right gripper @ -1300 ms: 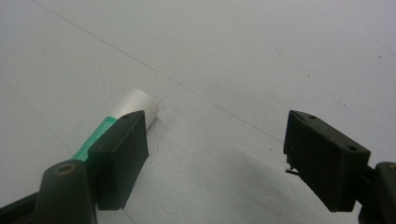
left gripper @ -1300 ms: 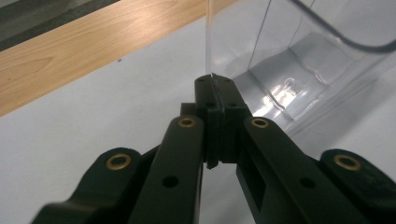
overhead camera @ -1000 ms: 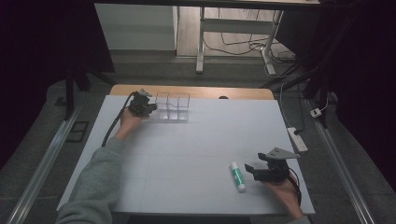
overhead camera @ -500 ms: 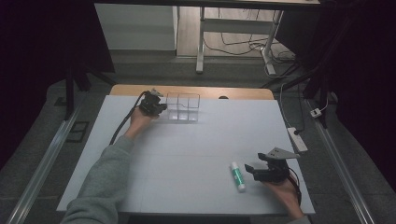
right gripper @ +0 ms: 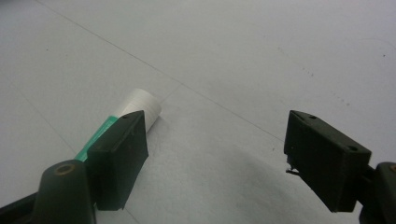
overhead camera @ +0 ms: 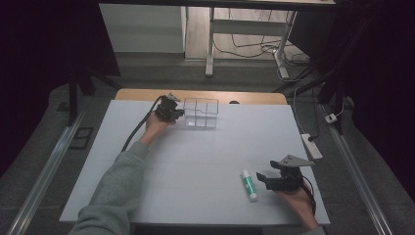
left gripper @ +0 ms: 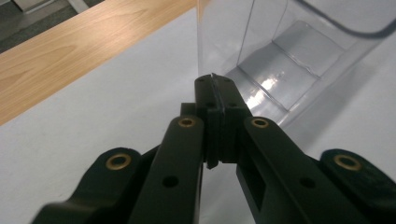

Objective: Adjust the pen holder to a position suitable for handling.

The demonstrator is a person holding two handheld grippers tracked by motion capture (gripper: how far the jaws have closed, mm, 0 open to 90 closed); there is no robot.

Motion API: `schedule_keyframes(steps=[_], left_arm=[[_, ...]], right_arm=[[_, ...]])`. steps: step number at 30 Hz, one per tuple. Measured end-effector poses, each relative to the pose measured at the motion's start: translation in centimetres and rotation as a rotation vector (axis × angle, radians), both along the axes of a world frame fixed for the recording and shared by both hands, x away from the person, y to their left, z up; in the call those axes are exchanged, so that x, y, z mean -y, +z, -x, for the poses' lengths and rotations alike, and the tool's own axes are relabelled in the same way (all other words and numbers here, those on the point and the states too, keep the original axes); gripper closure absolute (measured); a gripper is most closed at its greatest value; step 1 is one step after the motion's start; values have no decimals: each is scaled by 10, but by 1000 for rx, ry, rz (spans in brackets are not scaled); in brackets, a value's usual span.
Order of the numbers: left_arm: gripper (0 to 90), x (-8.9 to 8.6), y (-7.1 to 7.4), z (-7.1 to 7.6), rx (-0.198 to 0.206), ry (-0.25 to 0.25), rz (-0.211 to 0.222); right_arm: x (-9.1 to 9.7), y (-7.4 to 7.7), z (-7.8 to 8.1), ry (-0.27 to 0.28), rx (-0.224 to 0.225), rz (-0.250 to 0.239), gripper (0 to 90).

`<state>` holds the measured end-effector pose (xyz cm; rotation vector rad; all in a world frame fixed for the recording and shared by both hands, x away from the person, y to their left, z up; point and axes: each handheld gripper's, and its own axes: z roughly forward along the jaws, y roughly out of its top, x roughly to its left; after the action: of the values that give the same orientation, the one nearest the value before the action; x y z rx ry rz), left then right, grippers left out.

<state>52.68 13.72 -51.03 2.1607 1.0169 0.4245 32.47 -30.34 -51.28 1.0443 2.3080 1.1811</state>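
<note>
The clear organizer box [overhead camera: 201, 113] stands at the far edge of the white tabletop [overhead camera: 195, 161], transparent, divided into compartments, all seemingly empty. The left gripper [overhead camera: 172, 110] is clamped on its thin wall. The green-and-white glue stick [overhead camera: 248, 184] lies near the front, unloaded, just beside the right gripper [overhead camera: 268, 179], whose jaws gape with nothing between them.
</note>
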Motion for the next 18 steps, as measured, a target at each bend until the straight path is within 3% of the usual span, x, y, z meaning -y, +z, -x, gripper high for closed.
schedule_keyframes(steps=[18], left_arm=[[887, 26, -1, 3, -1, -57, 0]], right_arm=[[0, 0, 0, 3, -7, -4, 212]])
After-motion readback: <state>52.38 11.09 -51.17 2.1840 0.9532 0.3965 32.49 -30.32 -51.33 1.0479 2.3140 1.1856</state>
